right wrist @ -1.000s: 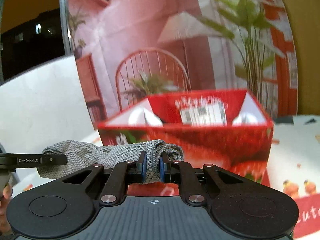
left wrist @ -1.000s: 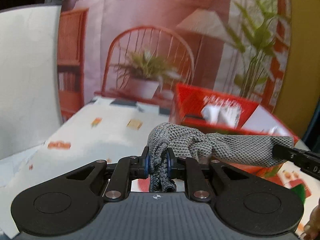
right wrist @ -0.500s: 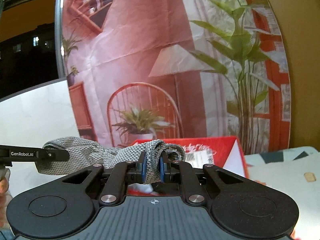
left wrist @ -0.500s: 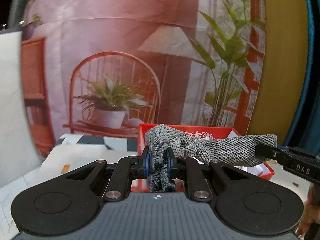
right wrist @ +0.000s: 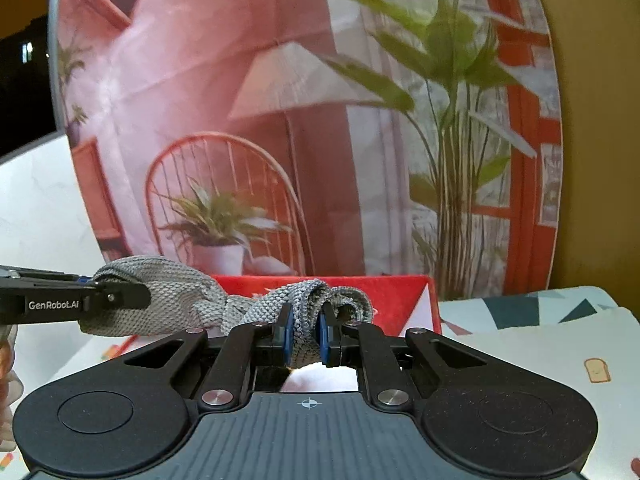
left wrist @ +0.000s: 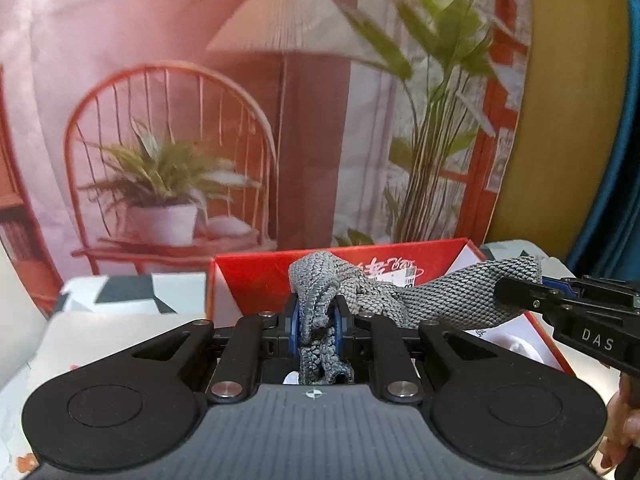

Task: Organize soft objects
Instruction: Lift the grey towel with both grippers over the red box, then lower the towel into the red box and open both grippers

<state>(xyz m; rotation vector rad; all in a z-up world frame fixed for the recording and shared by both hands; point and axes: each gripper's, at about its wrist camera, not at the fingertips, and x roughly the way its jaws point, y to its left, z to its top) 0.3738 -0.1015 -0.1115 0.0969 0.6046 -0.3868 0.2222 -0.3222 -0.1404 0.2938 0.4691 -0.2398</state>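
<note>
A grey knitted cloth (left wrist: pixel 404 296) hangs stretched in the air between both grippers. My left gripper (left wrist: pixel 316 320) is shut on one bunched end of it, and the right gripper (left wrist: pixel 520 292) pinches the other end at the right of the left wrist view. In the right wrist view my right gripper (right wrist: pixel 304 334) is shut on the grey knitted cloth (right wrist: pixel 180 300), while the left gripper (right wrist: pixel 116 296) clamps the far end at the left. Behind and below the cloth stands an open red box (left wrist: pixel 256 280), (right wrist: pixel 396 296) with white things inside.
A patterned tablecloth (right wrist: pixel 520 356) covers the table around the box. A printed backdrop (left wrist: pixel 200 120) of a chair, lamp and plants stands right behind the box. A white panel (right wrist: pixel 36 208) is at the left. A person's fingers (left wrist: pixel 624 436) hold the right gripper's handle.
Both grippers have risen and swung with the cloth held between them; the red box now sits lower and nearer the middle in both views, and more backdrop shows.
</note>
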